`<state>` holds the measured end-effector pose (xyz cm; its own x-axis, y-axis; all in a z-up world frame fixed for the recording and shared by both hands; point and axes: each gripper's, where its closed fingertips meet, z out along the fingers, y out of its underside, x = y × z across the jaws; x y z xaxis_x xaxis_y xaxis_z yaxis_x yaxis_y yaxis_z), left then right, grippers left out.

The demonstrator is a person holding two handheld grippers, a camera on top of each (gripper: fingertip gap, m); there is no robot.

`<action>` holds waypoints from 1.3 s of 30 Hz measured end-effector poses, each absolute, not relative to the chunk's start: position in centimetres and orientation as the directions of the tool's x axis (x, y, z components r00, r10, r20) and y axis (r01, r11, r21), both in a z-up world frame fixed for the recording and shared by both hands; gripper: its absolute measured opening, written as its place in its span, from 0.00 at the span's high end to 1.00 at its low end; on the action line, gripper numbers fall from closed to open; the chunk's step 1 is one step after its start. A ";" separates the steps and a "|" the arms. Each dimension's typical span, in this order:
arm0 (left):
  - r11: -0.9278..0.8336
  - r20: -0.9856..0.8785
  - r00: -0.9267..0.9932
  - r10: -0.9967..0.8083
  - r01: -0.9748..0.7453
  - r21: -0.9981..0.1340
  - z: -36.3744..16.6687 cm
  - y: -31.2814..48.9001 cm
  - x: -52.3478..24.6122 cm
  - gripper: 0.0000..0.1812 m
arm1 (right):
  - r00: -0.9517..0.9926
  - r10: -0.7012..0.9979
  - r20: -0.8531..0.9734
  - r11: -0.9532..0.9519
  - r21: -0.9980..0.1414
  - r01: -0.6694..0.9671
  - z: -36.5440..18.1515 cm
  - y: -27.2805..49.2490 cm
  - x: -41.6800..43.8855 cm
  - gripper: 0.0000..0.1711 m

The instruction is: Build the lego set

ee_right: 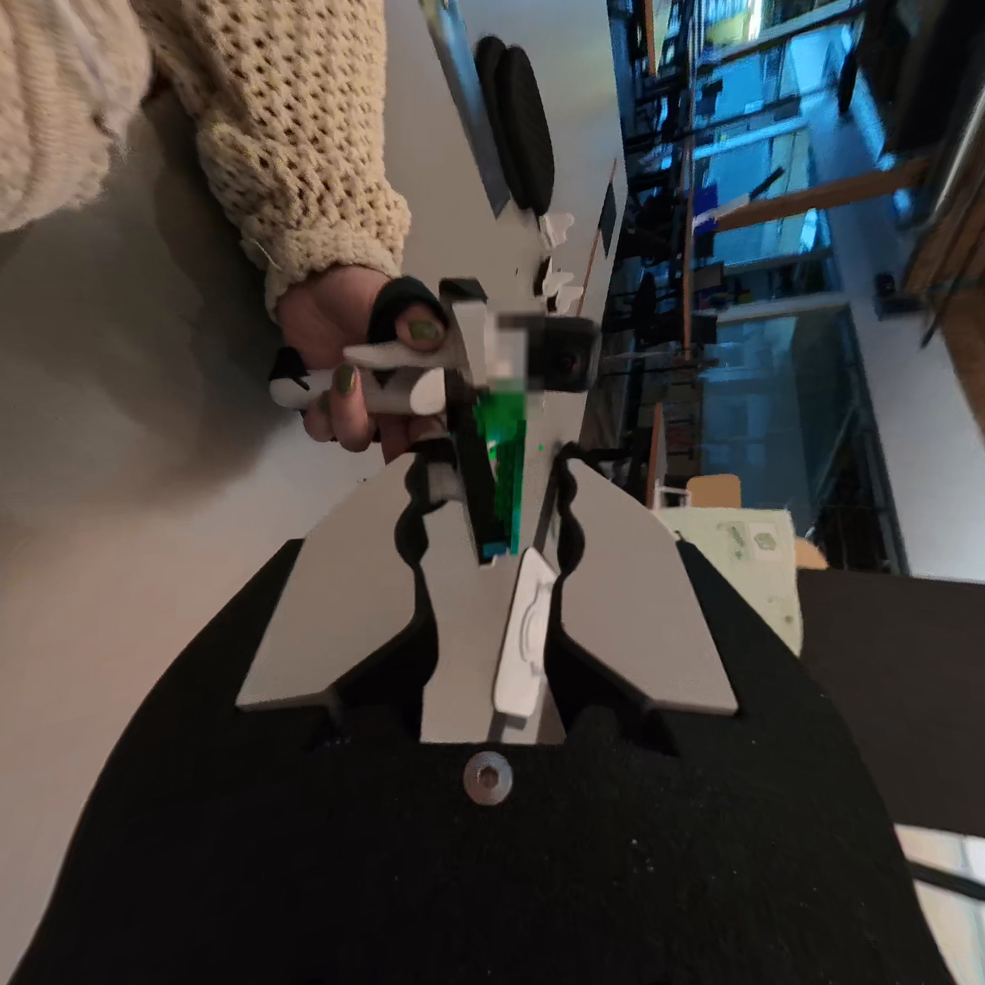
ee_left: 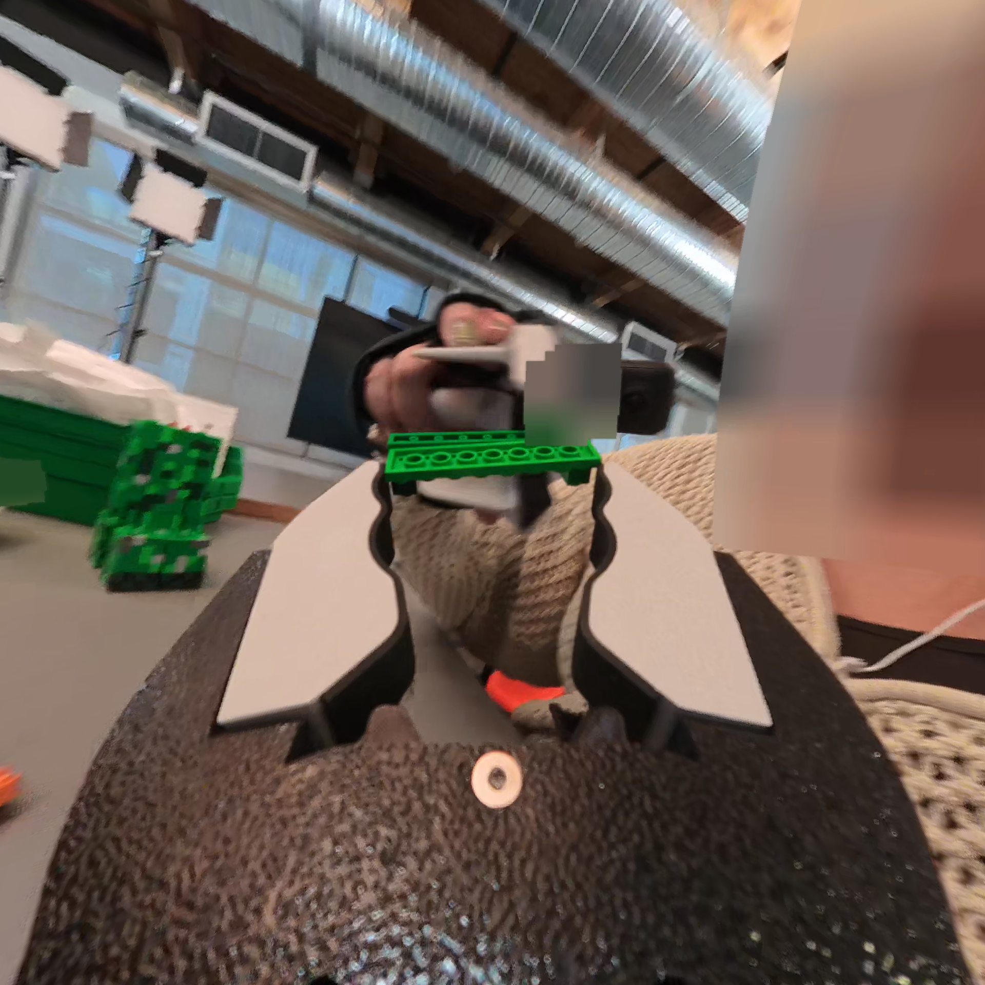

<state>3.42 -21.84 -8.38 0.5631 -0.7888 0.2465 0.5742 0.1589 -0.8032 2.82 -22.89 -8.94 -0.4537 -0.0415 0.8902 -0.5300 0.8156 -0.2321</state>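
Note:
My left gripper (ee_left: pixel 493 477) is shut on a long green Lego plate (ee_left: pixel 490 459), held by its two ends and raised above the table. A second green strip (ee_left: pixel 453 438) shows just behind it. A hand (ee_left: pixel 400 384) holds the right gripper facing mine, just beyond the plate. In the right wrist view my right gripper (ee_right: pixel 493 471) is open. Its fingers stand on either side of the green plate (ee_right: pixel 506 479), seen edge-on, and of the left gripper's tip. A gap shows beside the plate. A mosaic patch hides part of it.
A green-and-black Lego build (ee_left: pixel 154 506) stands on the grey table (ee_left: pixel 64 666) to the left, with green stacked boxes (ee_left: pixel 48 442) behind. Orange pieces (ee_left: pixel 525 693) lie below the gripper. A white piece (ee_right: pixel 519 634), black discs (ee_right: pixel 519 122) and a booklet (ee_right: pixel 741 554) lie on the table.

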 end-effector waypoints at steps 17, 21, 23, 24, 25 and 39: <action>0.044 0.248 0.345 -0.905 0.657 -0.753 -7.7 -23.4 4.7 0.60 | -0.536 -0.026 0.844 0.865 -0.249 -0.435 -9.8 -21.2 1.5 0.90; 0.038 0.249 0.337 -0.908 0.657 -0.753 -7.7 -23.5 4.8 0.60 | -0.516 -0.053 0.855 0.865 -0.218 -0.451 -9.9 -21.2 1.7 0.90; 0.034 0.252 0.336 -0.908 0.657 -0.753 -7.7 -23.4 4.9 0.60 | -0.520 -0.051 0.853 0.867 -0.221 -0.448 -10.0 -21.1 1.7 0.90; 0.034 0.254 0.335 -0.907 0.660 -0.750 -7.7 -23.4 4.8 0.60 | -0.519 -0.046 0.854 0.866 -0.225 -0.447 -10.0 -21.1 1.7 0.90; 0.032 0.257 0.335 -0.907 0.662 -0.749 -7.7 -23.4 4.8 0.60 | -0.523 -0.038 0.851 0.865 -0.234 -0.444 -10.0 -21.1 1.7 0.90; -0.002 0.276 0.298 -0.914 0.676 -0.737 -7.5 -23.2 4.5 0.60 | -0.512 -0.079 0.856 0.846 -0.214 -0.488 -9.8 -21.1 1.7 0.90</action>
